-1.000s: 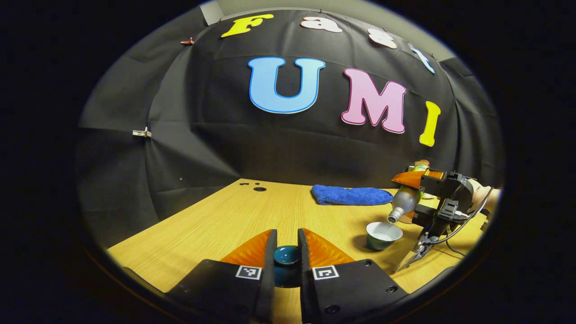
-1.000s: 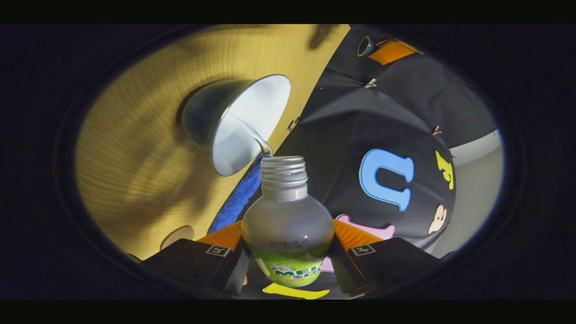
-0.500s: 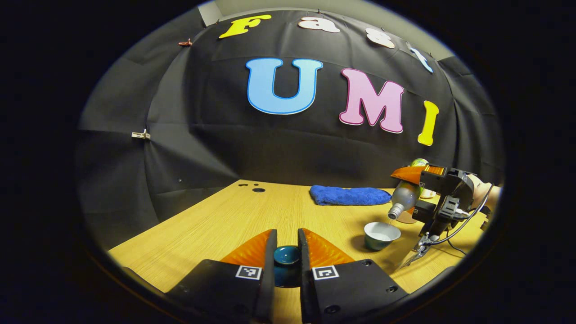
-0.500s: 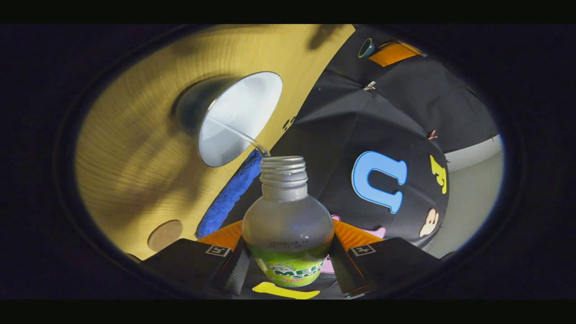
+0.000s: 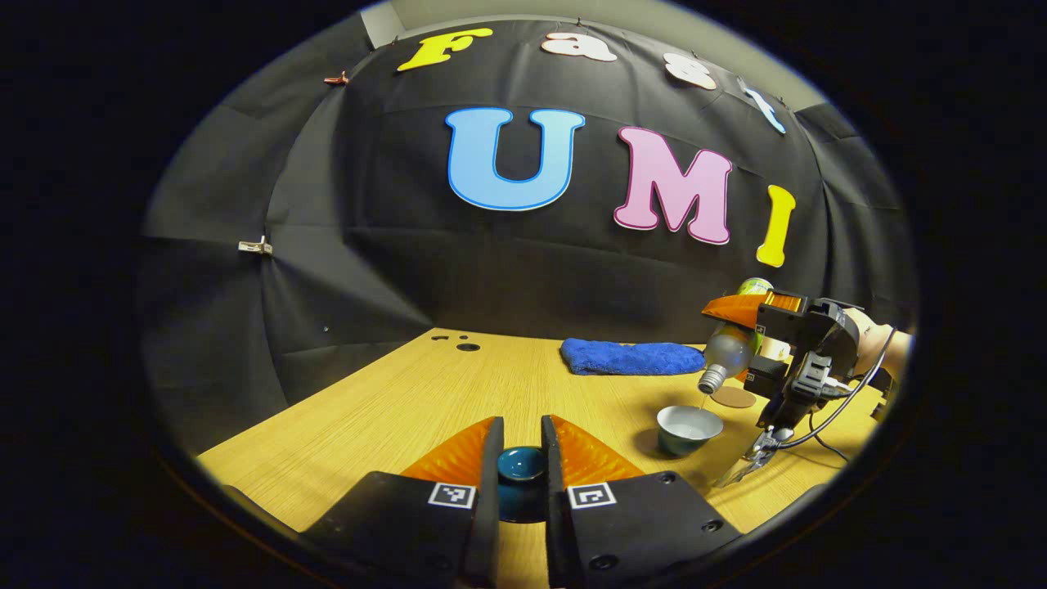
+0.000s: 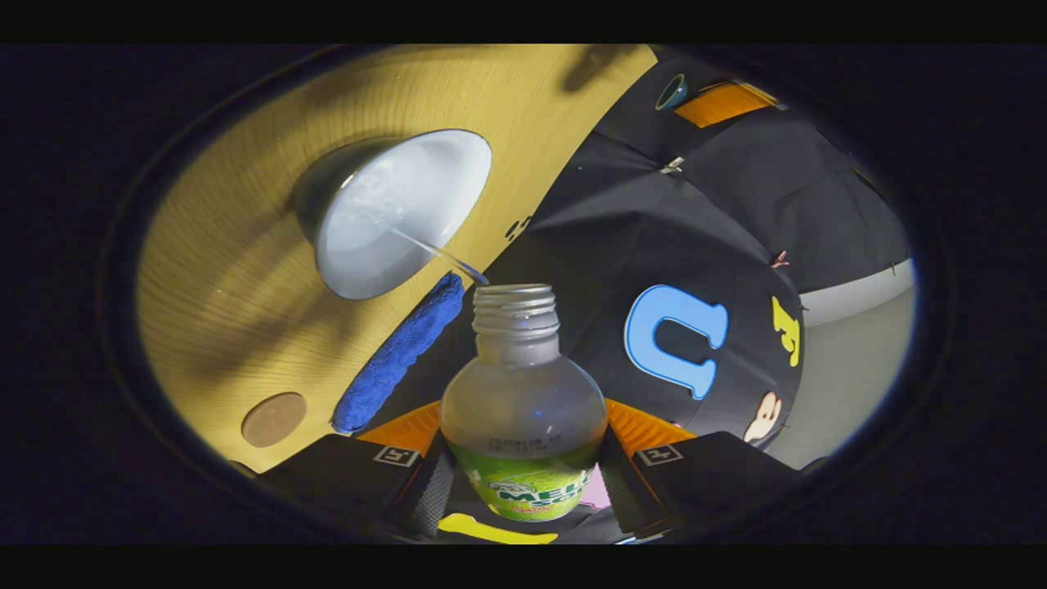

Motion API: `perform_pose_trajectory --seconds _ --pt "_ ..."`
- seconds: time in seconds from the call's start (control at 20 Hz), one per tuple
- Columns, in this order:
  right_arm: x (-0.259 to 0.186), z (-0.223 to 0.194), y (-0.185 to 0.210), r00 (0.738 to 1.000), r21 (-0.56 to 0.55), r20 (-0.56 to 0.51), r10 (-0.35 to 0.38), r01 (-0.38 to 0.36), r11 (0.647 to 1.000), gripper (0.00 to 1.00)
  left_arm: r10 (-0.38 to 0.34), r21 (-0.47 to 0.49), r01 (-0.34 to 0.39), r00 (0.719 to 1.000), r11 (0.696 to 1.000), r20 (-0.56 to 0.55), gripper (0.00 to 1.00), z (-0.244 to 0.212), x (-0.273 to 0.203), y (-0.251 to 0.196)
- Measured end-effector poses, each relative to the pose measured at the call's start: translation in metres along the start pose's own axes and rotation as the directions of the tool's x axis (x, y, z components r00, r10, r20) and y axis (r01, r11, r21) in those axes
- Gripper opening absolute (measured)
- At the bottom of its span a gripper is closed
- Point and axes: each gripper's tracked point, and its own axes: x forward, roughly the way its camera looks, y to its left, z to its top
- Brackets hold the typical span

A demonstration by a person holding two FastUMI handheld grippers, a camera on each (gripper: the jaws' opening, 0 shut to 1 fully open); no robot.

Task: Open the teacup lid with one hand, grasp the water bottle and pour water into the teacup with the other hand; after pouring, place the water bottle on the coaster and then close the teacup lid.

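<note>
Clear water bottle (image 6: 523, 409), pinched by the right gripper (image 6: 523, 474), tips over the teacup (image 6: 393, 213) to pour, while the left gripper (image 5: 521, 474) pinches the lid (image 5: 521, 465) clear aside.

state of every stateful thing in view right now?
teacup: lid off, upright on the table, holding water
teacup lid: off the cup, clamped between the fingers
left hand-held gripper: shut on the teacup lid
water bottle: uncapped, tipped, thin stream running into the teacup
right hand-held gripper: shut on the water bottle
coaster: bare, nothing on it
blue cloth: lying bunched on the table
</note>
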Motion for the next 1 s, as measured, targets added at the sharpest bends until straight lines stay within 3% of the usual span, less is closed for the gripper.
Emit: perform_pose_trajectory --seconds 1.0 --pt "0.0008 -0.0058 -0.0094 1.000 -0.036 -0.011 0.001 -0.002 0.999 0.81 -0.016 0.005 0.016 1.000 1.000 0.018 0.27 0.0095 -0.0068 -0.0082"
